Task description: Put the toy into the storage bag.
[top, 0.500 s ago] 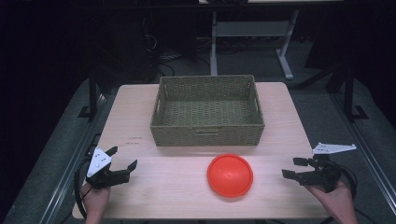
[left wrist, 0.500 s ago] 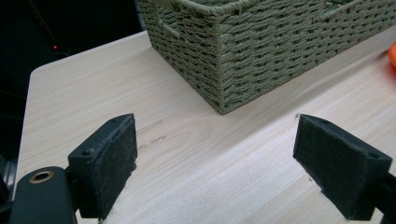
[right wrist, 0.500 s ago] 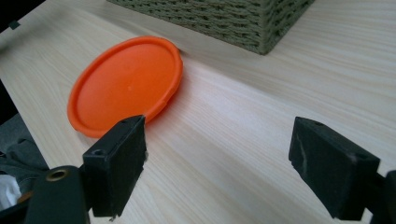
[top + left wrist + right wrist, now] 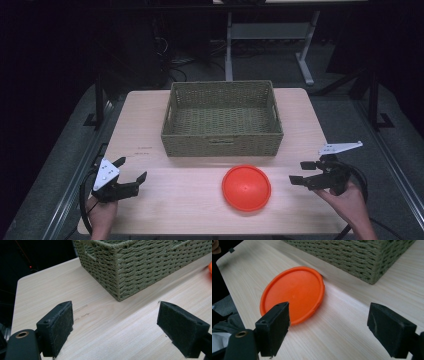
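Observation:
An orange round disc (image 4: 246, 187) lies flat on the wooden table (image 4: 190, 210), just in front of a woven green basket (image 4: 222, 120). My right gripper (image 4: 301, 172) is open at the table's right edge, its jaws turned toward the disc, a short way off. From the right gripper view the disc (image 4: 293, 293) lies beyond the left pad, with the basket corner (image 4: 362, 257) behind. My left gripper (image 4: 131, 169) is open near the front left, with nothing between its jaws. The left gripper view looks at the basket's near corner (image 4: 140, 267).
The basket holds nothing that I can see and takes up the table's middle back. Bare wood (image 4: 50, 285) stretches left of the basket. Beyond the table are dark floor, a grey desk frame (image 4: 270, 35) and cables.

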`<state>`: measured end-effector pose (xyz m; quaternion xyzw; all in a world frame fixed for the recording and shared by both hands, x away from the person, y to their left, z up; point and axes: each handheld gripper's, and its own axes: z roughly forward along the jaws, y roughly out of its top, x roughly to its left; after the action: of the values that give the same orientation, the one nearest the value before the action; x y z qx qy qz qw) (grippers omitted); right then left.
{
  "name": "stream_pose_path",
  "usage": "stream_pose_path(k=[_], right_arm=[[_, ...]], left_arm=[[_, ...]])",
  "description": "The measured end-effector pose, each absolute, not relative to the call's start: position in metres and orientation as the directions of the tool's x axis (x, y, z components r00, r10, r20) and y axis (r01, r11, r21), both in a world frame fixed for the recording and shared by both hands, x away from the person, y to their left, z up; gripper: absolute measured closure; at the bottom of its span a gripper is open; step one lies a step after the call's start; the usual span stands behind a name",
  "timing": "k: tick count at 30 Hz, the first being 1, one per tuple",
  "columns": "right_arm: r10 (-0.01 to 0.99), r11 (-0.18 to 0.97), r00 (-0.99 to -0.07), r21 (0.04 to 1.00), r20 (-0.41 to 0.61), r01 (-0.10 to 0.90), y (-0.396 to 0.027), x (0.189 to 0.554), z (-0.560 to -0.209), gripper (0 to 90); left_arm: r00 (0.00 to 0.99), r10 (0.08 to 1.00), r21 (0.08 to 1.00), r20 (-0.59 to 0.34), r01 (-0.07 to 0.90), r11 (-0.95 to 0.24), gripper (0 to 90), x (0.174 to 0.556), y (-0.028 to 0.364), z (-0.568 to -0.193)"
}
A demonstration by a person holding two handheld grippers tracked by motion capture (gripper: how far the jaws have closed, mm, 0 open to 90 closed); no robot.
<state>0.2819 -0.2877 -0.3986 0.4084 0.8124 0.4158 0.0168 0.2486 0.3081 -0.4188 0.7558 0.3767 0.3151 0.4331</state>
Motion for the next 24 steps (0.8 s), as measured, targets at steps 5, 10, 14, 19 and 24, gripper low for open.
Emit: stream_pose_path(k=[5, 10, 14, 19, 24], right_arm=[[0.667, 0.336, -0.672, 0.674, 0.322, 0.657, -0.278, 0.290, -0.394, 17.6], [0.660, 0.355, -0.676, 0.658, 0.327, 0.665, -0.270, 0.295, -0.389, 17.6], [0.651, 0.370, -0.686, 0.653, 0.325, 0.661, -0.262, 0.299, -0.385, 17.6], [0.639, 0.387, -0.697, 0.647, 0.325, 0.657, -0.253, 0.303, -0.382, 17.6], [0.628, 0.411, -0.706, 0.631, 0.328, 0.658, -0.242, 0.309, -0.383, 17.8]], left_arm=[[0.516, 0.843, 0.892, 0.149, 0.298, -0.340, 13.0, 0.249, 0.309, -0.419], [0.516, 0.843, 0.888, 0.150, 0.304, -0.344, 13.0, 0.248, 0.309, -0.419], [0.518, 0.841, 0.888, 0.155, 0.301, -0.348, 13.0, 0.248, 0.309, -0.419], [0.518, 0.841, 0.887, 0.156, 0.302, -0.350, 13.0, 0.249, 0.309, -0.419], [0.518, 0.839, 0.882, 0.167, 0.301, -0.362, 13.0, 0.249, 0.309, -0.419]])
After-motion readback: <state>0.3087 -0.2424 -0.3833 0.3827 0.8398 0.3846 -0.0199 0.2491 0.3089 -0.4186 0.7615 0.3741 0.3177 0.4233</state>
